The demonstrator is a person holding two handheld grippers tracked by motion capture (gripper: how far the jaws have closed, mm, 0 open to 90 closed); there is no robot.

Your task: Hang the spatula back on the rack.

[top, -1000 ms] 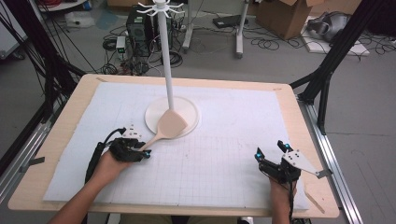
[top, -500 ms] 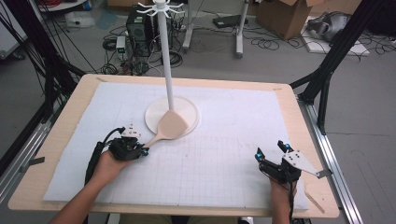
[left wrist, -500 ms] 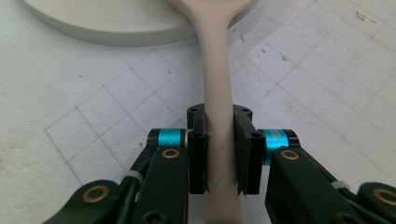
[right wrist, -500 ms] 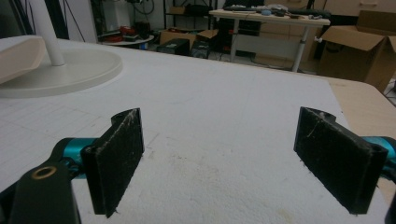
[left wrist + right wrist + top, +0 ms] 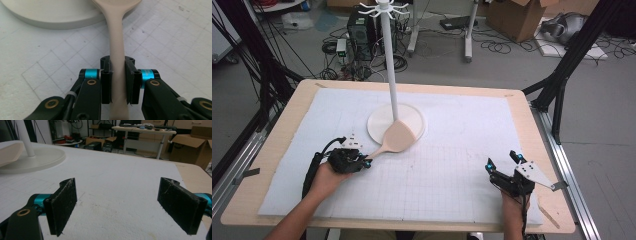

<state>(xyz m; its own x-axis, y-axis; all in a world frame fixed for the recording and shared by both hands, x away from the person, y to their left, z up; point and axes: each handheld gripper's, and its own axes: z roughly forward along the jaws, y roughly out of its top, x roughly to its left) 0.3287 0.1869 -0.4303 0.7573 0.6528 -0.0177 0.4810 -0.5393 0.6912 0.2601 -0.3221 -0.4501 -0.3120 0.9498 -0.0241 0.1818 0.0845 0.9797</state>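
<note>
Spatula [image 5: 393, 138] handle clamped in left claw [image 5: 117, 75], blade propped on stand base [image 5: 417, 117]. Right claw [image 5: 503, 162] spread wide, parked on worktop [image 5: 282, 135]. Handle's slick, could get twisted loose when lifted.

Left gripper [image 5: 362, 161] clamped, right gripper [image 5: 503, 161] spread wide

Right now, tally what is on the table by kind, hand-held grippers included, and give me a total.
Wooden spatula: 1
White rack stand with round base: 1
White grid mat: 1
Hand-held gripper: 2, the left hand-held gripper shut on the spatula's handle, the right hand-held gripper open
Total: 5
</note>
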